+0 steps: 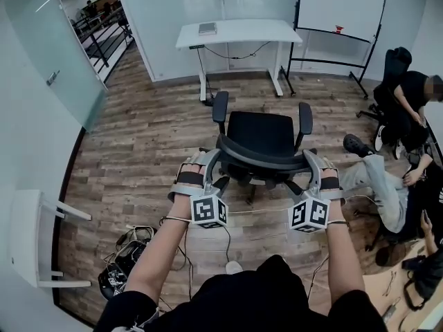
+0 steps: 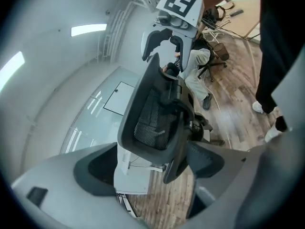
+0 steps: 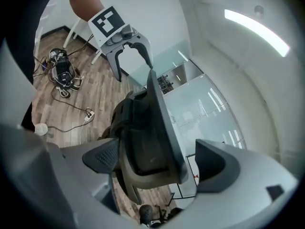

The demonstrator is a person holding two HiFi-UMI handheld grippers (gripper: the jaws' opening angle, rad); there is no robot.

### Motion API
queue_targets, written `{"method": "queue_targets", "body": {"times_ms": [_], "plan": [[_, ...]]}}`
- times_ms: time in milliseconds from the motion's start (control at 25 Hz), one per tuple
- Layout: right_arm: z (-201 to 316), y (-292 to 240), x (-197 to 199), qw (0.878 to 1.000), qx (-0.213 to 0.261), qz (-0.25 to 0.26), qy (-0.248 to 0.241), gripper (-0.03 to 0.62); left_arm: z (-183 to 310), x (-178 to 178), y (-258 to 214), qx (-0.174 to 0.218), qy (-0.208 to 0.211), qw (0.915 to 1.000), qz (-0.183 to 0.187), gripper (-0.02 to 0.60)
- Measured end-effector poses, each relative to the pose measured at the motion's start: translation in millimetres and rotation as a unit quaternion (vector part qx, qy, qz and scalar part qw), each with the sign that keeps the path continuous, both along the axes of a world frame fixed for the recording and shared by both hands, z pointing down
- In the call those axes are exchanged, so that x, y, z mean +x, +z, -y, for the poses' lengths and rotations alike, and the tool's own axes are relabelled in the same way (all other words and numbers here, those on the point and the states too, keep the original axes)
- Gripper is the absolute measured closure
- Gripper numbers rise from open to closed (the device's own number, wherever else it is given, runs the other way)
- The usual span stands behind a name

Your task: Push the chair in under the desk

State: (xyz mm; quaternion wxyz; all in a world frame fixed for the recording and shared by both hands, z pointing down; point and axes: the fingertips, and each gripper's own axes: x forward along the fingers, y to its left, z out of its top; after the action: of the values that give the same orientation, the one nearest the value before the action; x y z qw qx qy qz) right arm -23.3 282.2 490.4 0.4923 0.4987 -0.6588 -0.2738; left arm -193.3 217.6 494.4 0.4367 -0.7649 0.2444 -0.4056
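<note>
The chair [image 1: 261,135] is black, its mesh back rimmed in grey. The counter [image 1: 239,32] is white, the floor [image 1: 152,126] brown wood-grain planks. The left tool [image 1: 210,159] and right tool [image 1: 311,161] are grey with black-and-white square markers.

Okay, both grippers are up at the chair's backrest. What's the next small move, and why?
Probably close both on the backrest rim. The left gripper and right gripper are open, each with an end of the backrest showing between its jaws and no pad pressing on it. The chair stands well short of the desk, so a firm hold should likely come before pushing.
</note>
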Motion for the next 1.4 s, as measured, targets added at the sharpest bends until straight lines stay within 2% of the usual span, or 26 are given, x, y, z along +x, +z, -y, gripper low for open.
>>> {"method": "queue_targets", "body": {"times_ms": [80, 160, 400, 560, 680, 840, 1040, 1200, 1400], "plan": [[5.7, 1.0, -3.2, 1.000, -0.012, -0.025, 0.000, 0.111, 0.9, 8.2, -14.4, 0.014, 0.013, 0.9998, -0.010, 0.133], [11.4, 5.1, -3.8, 0.999, -0.025, -0.048, 0.002, 0.112, 4.2, 23.5, -22.8, 0.024, 0.032, 0.9992, 0.001, 0.133], [27.6, 23.3, -8.8, 0.993, -0.057, -0.102, -0.007, 0.112, 21.5, 49.5, -1.2, 0.035, 0.058, 0.9923, 0.104, 0.133], [37.4, 34.0, -6.2, 0.990, -0.067, -0.123, -0.008, 0.116, 27.9, 62.4, 13.4, 0.049, 0.068, 0.9865, 0.141, 0.133], [41.8, 28.4, -4.7, 0.992, -0.051, -0.114, -0.011, 0.136, 30.6, 69.8, 11.6, 0.054, 0.067, 0.9875, 0.131, 0.133], [47.3, 16.2, 2.5, 0.994, -0.025, -0.109, -0.009, 0.206, 31.5, 78.1, 7.6, 0.048, 0.062, 0.9901, 0.116, 0.133], [55.1, 6.3, 12.1, 0.995, -0.005, -0.097, -0.011, 0.235, 34.9, 87.6, 4.3, 0.035, 0.055, 0.9914, 0.113, 0.135], [64.7, 7.7, 21.1, 0.995, -0.010, -0.097, -0.011, 0.238, 44.3, 96.1, 4.4, 0.032, 0.051, 0.9922, 0.109, 0.137], [80.8, 19.5, 31.2, 0.993, -0.020, -0.115, -0.016, 0.224, 60.7, 101.8, 13.8, 0.037, 0.046, 0.9896, 0.131, 0.141]]}}
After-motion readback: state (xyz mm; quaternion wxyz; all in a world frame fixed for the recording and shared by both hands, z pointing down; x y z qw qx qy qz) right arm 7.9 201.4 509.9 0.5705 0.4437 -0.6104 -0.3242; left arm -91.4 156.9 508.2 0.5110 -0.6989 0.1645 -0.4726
